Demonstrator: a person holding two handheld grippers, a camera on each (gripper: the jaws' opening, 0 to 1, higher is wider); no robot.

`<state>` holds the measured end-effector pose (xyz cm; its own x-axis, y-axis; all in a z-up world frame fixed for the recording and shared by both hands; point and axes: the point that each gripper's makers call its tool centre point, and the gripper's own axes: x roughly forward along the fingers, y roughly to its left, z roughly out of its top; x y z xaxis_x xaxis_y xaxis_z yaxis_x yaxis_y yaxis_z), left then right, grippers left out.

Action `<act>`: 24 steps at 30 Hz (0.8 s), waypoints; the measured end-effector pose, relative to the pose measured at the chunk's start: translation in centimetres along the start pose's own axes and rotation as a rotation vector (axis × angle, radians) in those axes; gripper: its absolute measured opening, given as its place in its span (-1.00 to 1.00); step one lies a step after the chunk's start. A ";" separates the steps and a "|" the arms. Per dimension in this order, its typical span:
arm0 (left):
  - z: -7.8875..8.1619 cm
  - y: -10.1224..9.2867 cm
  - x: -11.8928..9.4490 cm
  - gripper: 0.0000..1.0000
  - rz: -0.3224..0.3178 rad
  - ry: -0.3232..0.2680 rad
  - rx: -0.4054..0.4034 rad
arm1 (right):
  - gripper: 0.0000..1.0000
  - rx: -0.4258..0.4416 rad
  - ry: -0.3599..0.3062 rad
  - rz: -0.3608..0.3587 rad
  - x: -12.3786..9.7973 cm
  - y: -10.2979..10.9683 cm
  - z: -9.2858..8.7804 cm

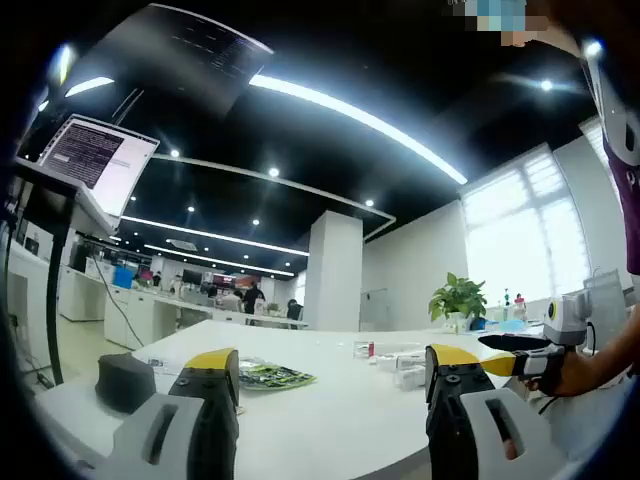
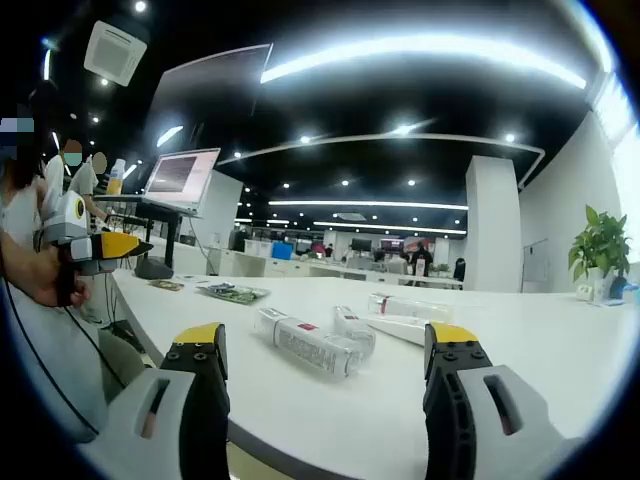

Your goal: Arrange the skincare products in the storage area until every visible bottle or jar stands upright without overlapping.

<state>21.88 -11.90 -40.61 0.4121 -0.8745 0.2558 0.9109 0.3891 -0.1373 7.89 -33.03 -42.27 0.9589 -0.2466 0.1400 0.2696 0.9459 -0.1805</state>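
Right tool [image 2: 325,370] agape; bottles [image 2: 308,341] lying flat, labels unreadable.

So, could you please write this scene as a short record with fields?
surface: white table
products: several clear and white skincare bottles lying on their sides, close together
left gripper: open, holding nothing, above the table
right gripper: open, holding nothing, facing the bottles
other things: potted plant, green packet, monitor
task state: no bottle visibly upright
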 end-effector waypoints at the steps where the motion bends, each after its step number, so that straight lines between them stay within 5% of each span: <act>1: 0.0 -0.1 0.0 0.57 -0.002 -0.002 0.001 | 0.61 -0.002 0.004 0.000 0.0 0.0 -0.1; 24: 0.7 1.8 -0.4 0.96 0.093 -0.054 -0.047 | 0.75 0.012 -0.001 -0.024 -0.3 -0.6 0.3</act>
<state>23.39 -10.65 -40.27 0.4966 -0.8179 0.2905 0.8671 0.4530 -0.2070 7.40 -33.48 -41.88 0.9522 -0.2688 0.1450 0.2912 0.9422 -0.1658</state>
